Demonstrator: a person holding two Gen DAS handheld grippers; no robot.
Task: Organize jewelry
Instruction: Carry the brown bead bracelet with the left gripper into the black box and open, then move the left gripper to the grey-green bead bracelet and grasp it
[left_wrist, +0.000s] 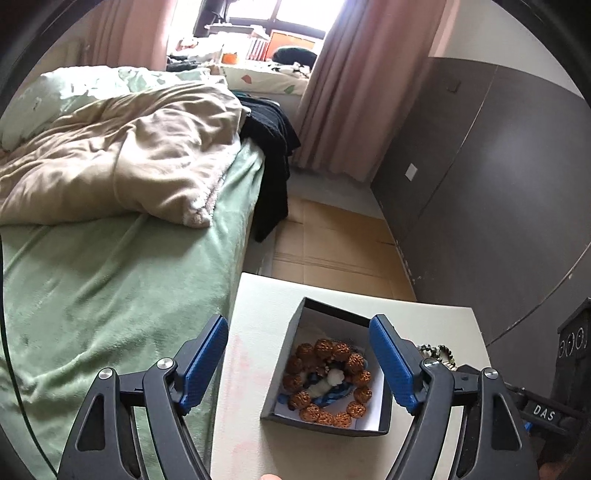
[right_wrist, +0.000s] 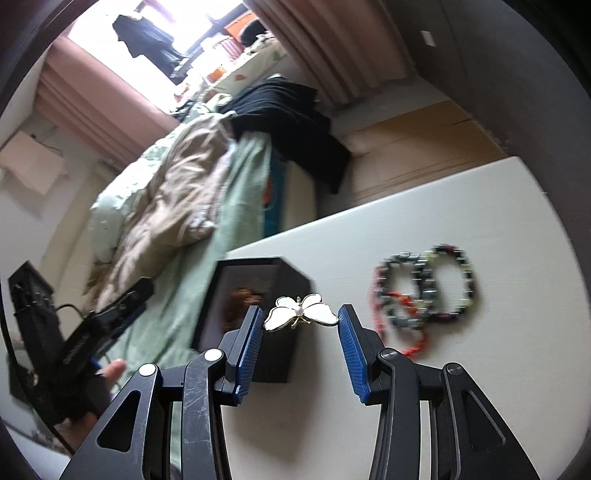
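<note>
A white butterfly brooch (right_wrist: 301, 313) is pinched by its wingtips in the right gripper (right_wrist: 301, 325) beside the open box (left_wrist: 384, 413) at the table's (right_wrist: 461, 206) left edge, beneath the wide, empty left gripper (left_wrist: 297, 362), so it could be twisted free and dropped short.

Left gripper (left_wrist: 299, 358) hovering wide open, nothing between its blue pads (left_wrist: 207, 362), above an open dark box (left_wrist: 382, 406) on a white table (left_wrist: 251, 369), brown bead bracelet (left_wrist: 327, 380) coiled inside around blue-and-white pieces, green-sheeted bed (left_wrist: 110, 295) alongside.
</note>
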